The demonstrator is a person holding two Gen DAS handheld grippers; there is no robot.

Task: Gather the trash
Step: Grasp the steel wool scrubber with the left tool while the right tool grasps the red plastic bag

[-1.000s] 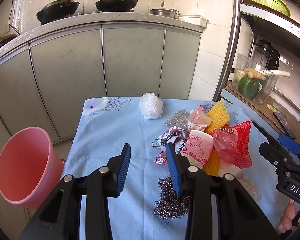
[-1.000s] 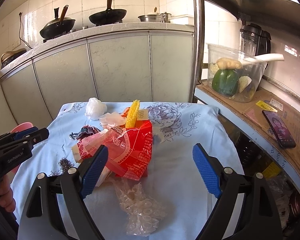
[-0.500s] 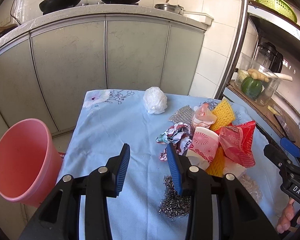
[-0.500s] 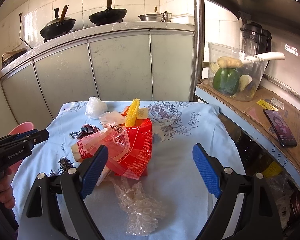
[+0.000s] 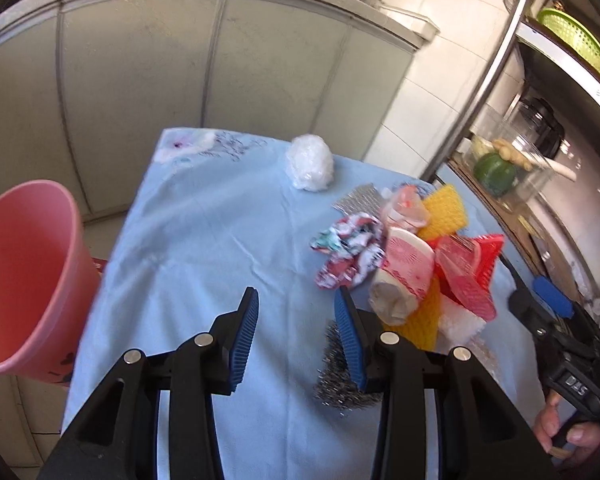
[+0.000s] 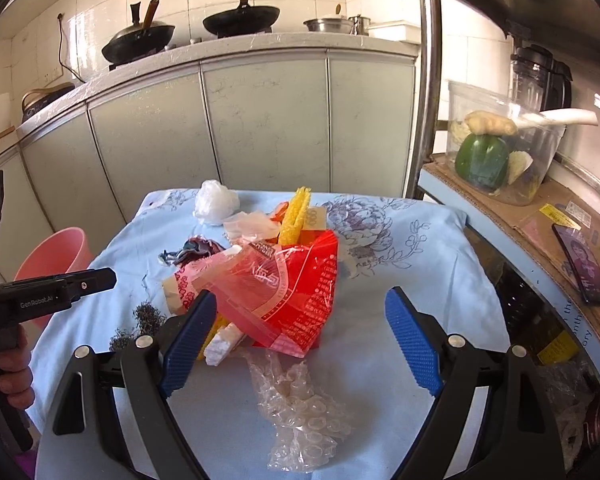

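Note:
A heap of trash lies on the blue tablecloth: a red plastic bag, a yellow mesh sponge, a pink-and-white packet and a crumpled colourful wrapper. A white plastic ball sits apart at the back. Steel wool lies just right of my left gripper, which is open over bare cloth. My right gripper stands wide open in front of the red bag, with bubble wrap below it. A pink bin stands left of the table.
Grey cabinets with woks on the counter stand behind the table. To the right is a metal pole and a shelf with a clear tub of vegetables, a blender and a phone.
The left gripper has dipped toward the cloth and rolled, so its view now tilts and the table looks nearer. The right gripper has barely moved.

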